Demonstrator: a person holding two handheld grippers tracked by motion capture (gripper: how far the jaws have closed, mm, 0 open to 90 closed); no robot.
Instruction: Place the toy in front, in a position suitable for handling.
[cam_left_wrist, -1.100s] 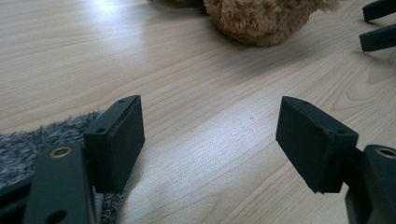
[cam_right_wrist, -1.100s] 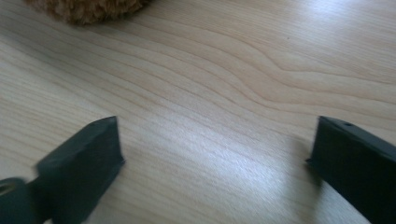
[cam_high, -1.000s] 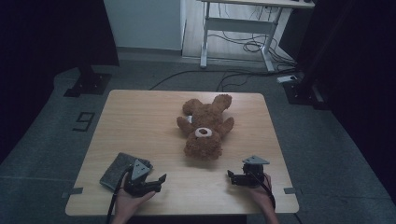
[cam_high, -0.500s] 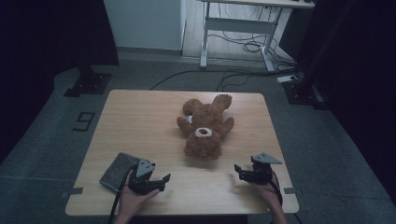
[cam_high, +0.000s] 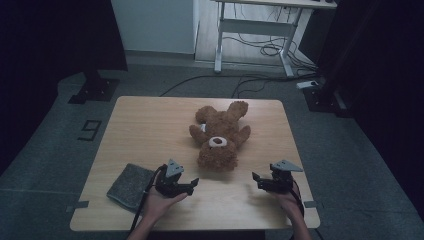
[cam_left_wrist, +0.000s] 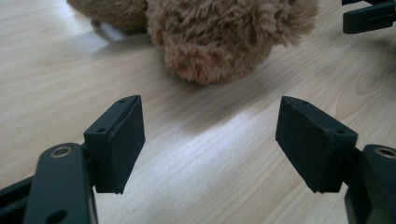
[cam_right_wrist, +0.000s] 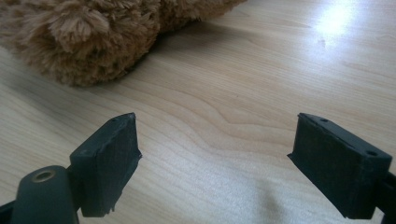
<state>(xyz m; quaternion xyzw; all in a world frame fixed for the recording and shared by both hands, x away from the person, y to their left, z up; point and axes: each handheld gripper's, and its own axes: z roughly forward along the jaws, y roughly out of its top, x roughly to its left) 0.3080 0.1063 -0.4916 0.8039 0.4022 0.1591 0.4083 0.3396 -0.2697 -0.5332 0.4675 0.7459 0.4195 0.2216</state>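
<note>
- Teddy bear (cam_high: 218, 137) lies mid-table (cam_high: 150, 125) on its back, long axis near-to-far, head toward the person, legs pointing away.
- Left gripper (cam_high: 191, 184): low, jaws wide, empty, aimed right at the head.
- Right gripper (cam_high: 257, 179): low, jaws wide, empty, aimed left.
- Grey cloth (cam_high: 129, 186) beside the left hand (cam_high: 159, 202).

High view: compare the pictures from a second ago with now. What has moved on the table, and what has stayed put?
The right gripper has shifted rightward, away from the teddy bear. The left gripper has edged slightly toward the table's near edge. Both have open jaws and hold nothing. The teddy bear and the grey cloth lie where they were.
</note>
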